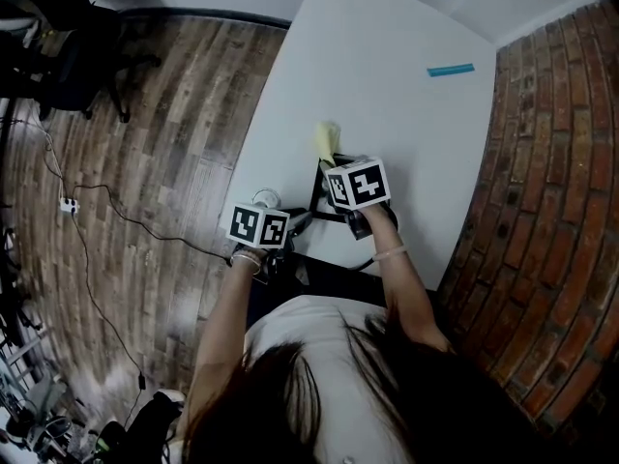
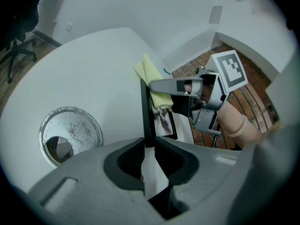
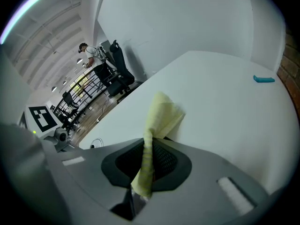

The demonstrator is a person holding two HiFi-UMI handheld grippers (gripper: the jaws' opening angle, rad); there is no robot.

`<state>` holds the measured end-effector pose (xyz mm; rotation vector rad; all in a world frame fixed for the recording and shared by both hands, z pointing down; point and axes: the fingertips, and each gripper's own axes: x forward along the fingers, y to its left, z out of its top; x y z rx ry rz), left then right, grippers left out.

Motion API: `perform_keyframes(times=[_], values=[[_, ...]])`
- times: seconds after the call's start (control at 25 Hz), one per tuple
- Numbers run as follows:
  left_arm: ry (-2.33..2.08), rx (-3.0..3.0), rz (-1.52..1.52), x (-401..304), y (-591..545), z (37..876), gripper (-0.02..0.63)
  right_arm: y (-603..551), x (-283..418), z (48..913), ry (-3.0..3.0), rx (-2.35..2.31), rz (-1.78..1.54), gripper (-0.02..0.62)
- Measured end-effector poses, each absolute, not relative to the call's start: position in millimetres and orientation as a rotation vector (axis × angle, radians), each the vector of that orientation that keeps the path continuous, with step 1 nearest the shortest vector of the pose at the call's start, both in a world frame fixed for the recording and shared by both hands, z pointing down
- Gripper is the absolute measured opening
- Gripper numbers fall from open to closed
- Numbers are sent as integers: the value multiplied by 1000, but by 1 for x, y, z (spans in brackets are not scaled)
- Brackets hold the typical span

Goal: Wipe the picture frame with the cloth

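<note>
Your left tool [image 2: 150, 143] is clamped on the near edge of the picture frame [image 2: 143, 107]. The black rim sits between both pads, and the pads press on it. From the left gripper view the frame is seen edge-on and upright, with its picture side facing your right tool.

Your right tool [image 3: 149, 145] is pinching the yellow cloth [image 3: 161, 114]. A twisted strip of it runs down between the jaws, and the loose end fans out above them. In the left gripper view the cloth lies against the upper part of the frame on the picture side, with a corner sticking up past the top edge. The right tool's fingers [image 2: 171, 85] reach in level from the right and meet the frame there.

Location: the frame is at the near edge of the white worktop [image 1: 387, 75], directly in front of you, between the two tools.

Other items on the worktop:
- A round metal dish [image 2: 70, 135] sits just left of the left tool, apart from the frame.
- A small teal object [image 1: 451, 70] lies well away, towards the far right corner.

Beyond the worktop are wood-plank floor on your left and a brick wall on your right.
</note>
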<state>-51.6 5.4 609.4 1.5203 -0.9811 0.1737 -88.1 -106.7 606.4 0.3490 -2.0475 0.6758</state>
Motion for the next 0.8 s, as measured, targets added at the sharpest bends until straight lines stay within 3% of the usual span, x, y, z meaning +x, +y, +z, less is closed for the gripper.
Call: perform_keyframes(times=[0.8], values=[[-961,1517,171,-51,5,610,69,-116,-100,603,-2061,364,735,34]])
